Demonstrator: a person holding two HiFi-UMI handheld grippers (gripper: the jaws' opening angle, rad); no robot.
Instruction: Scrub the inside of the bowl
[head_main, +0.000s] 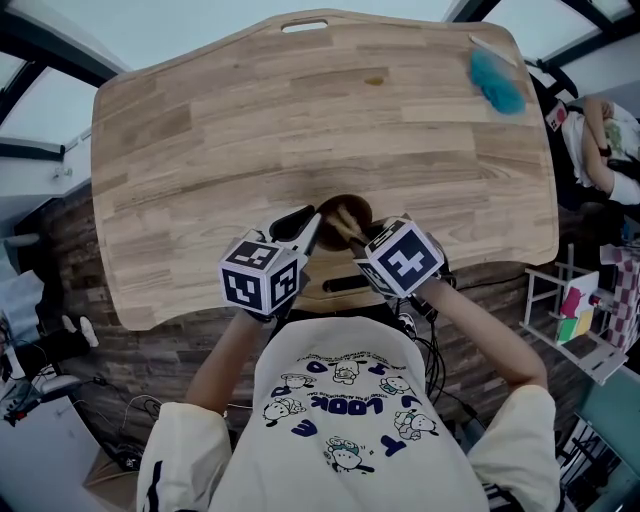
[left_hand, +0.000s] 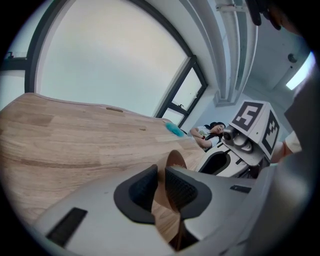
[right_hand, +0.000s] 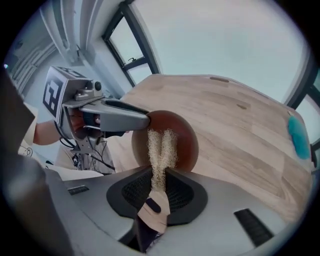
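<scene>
A small dark brown wooden bowl (head_main: 352, 207) sits near the front edge of the wooden table (head_main: 250, 130). My left gripper (head_main: 311, 224) is shut on the bowl's left rim; in the left gripper view the rim (left_hand: 176, 159) stands between the pads. My right gripper (head_main: 362, 241) is shut on a tan fibre scrubber (right_hand: 161, 147), whose end lies inside the bowl (right_hand: 186, 145). In the right gripper view the left gripper (right_hand: 142, 118) grips the rim at the upper left, above my right gripper (right_hand: 159, 176). In the left gripper view my left gripper (left_hand: 161, 174) shows with the right gripper's marker cube (left_hand: 256, 122) at the right.
A teal cloth-like thing (head_main: 497, 82) lies at the table's far right corner. The table has a handle slot (head_main: 304, 25) at its far edge. A person (head_main: 603, 140) sits beyond the right side. A white rack (head_main: 580, 315) stands on the floor at right.
</scene>
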